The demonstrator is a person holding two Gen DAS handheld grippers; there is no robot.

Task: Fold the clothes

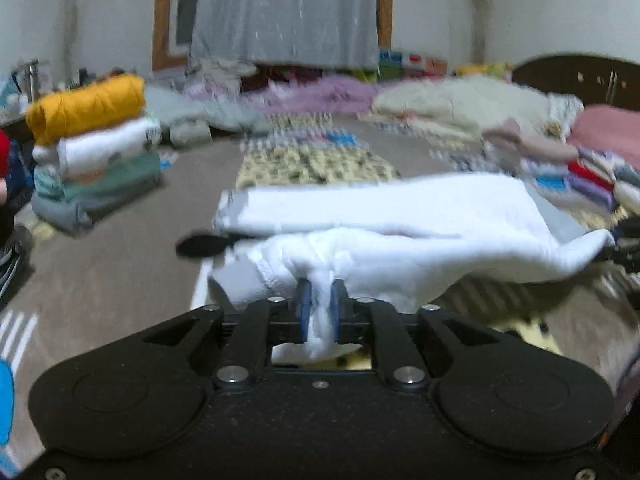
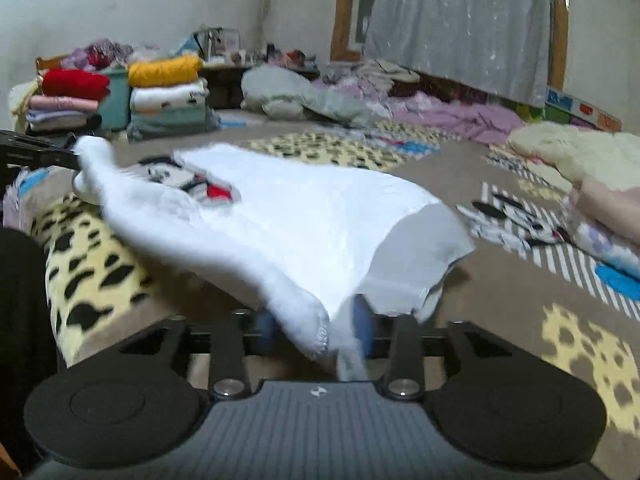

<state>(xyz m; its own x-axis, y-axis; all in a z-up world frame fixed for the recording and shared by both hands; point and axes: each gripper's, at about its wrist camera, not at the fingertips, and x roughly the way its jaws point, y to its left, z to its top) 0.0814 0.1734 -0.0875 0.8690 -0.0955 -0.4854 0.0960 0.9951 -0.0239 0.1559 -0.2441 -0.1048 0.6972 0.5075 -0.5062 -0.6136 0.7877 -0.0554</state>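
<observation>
One white garment hangs stretched between two hand-held grippers above the patterned bed cover. The left hand-held gripper has its blue pads pinched tight on a bunched corner; the right hand-held gripper is clamped on another edge, cloth draping over its fingers. Far left sit two stacks of folded clothes — one topped yellow, one red.
</observation>
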